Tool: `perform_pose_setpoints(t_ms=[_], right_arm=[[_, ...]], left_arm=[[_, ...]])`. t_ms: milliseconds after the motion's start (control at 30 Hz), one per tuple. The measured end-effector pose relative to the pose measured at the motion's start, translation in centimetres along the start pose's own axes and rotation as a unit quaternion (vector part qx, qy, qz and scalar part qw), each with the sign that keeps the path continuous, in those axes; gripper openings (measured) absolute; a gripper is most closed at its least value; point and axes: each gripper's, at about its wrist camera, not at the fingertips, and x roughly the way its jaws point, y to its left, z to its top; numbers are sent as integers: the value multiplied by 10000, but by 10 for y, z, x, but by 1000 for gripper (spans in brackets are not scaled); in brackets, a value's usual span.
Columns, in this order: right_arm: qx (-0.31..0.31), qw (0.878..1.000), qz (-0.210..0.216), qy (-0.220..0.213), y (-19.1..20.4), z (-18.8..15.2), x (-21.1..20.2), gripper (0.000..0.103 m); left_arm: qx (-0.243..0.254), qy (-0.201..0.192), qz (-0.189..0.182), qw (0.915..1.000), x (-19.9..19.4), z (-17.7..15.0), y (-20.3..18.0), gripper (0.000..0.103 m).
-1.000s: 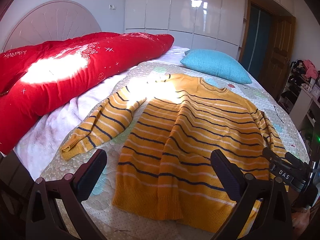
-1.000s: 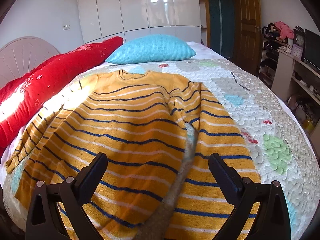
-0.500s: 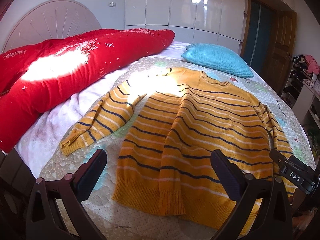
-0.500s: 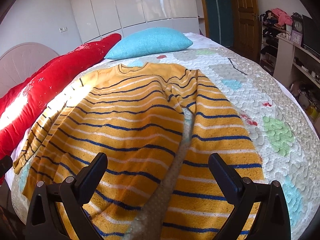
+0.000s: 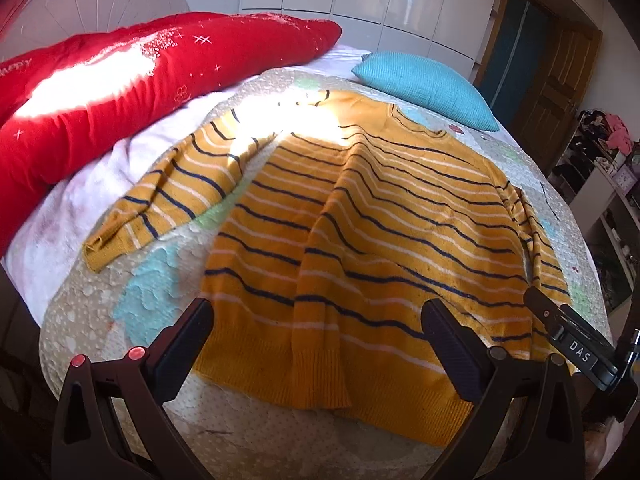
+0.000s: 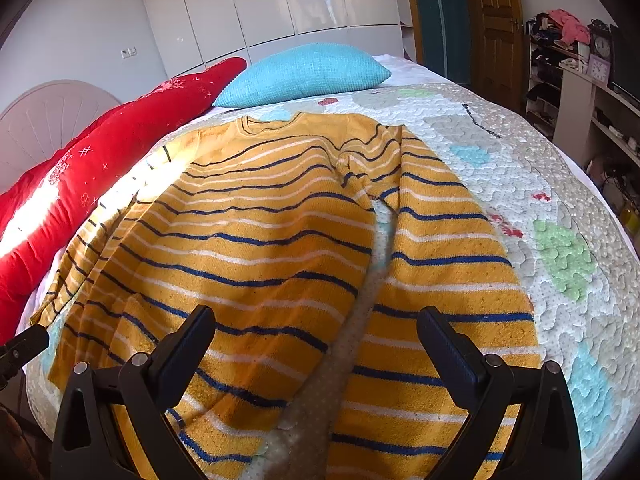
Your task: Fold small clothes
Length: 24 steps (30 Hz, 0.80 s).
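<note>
Both of my jaws are spread wide and hold nothing. Over the last second my left gripper (image 5: 316, 344) has dropped closer to the striped yellow sweater (image 5: 372, 232), so its ribbed hem (image 5: 320, 376) at the near edge of the bed (image 5: 120, 344) now sits between the jaws. The left sleeve (image 5: 172, 196) still splays toward the red duvet (image 5: 120, 76). My right gripper (image 6: 312, 348) has closed in too, straddling the gap between body and right sleeve (image 6: 440, 280). Nothing is folded yet; I judge a first grasp is next.
</note>
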Motion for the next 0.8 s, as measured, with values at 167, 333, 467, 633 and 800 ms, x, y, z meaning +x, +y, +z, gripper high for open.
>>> perform_pose_setpoints(t_ms=[167, 333, 467, 633, 800], right_arm=[[-38, 10000, -45, 3, -1, -3, -3, 102], [-34, 10000, -17, 21, 0, -4, -5, 102], [-130, 9999, -16, 39, 6, -5, -5, 102], [-183, 9998, -28, 74, 11, -6, -4, 102], [-213, 9997, -33, 121, 14, -8, -1, 102]], left_arm=[[129, -35, 59, 9999, 1, -5, -6, 103], [228, -29, -5, 9997, 1, -7, -9, 103], [219, 42, -65, 9997, 5, -9, -8, 103], [172, 165, -65, 9997, 11, -11, -2, 103], [91, 266, -53, 9996, 15, -14, 5, 103]])
